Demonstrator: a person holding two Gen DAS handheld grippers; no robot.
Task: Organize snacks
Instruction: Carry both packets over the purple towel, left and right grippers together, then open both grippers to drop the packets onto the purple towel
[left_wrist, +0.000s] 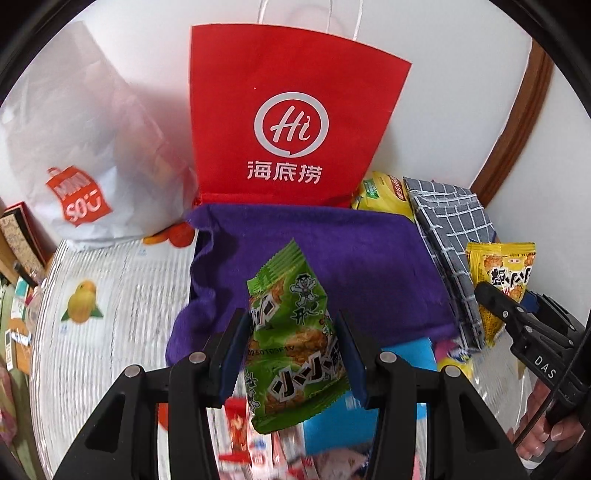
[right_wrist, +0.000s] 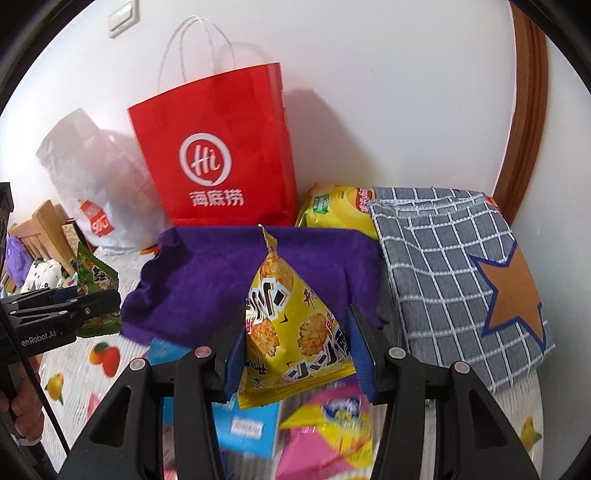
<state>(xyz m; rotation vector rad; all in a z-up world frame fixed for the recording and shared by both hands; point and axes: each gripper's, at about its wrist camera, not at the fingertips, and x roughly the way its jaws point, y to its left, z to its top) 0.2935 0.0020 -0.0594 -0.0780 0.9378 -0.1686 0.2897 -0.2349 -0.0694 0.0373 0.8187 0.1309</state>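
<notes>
My left gripper (left_wrist: 291, 354) is shut on a green snack packet (left_wrist: 295, 347) and holds it above the table, in front of a purple cloth-covered box (left_wrist: 332, 251). My right gripper (right_wrist: 295, 350) is shut on a yellow snack packet (right_wrist: 291, 332), also lifted, before the same purple box (right_wrist: 207, 280). The right gripper shows at the right of the left wrist view (left_wrist: 517, 317) with the yellow packet (left_wrist: 498, 280). The left gripper shows at the left of the right wrist view (right_wrist: 74, 310) with the green packet (right_wrist: 96, 280).
A red paper bag (left_wrist: 288, 122) and a white plastic bag (left_wrist: 88, 155) stand against the wall. A grey checked fabric box (right_wrist: 461, 273) sits right of the purple one, a yellow chip bag (right_wrist: 340, 210) behind. Blue box (right_wrist: 247, 428), pink-yellow packet (right_wrist: 332, 428) and red packets (left_wrist: 240, 428) lie below.
</notes>
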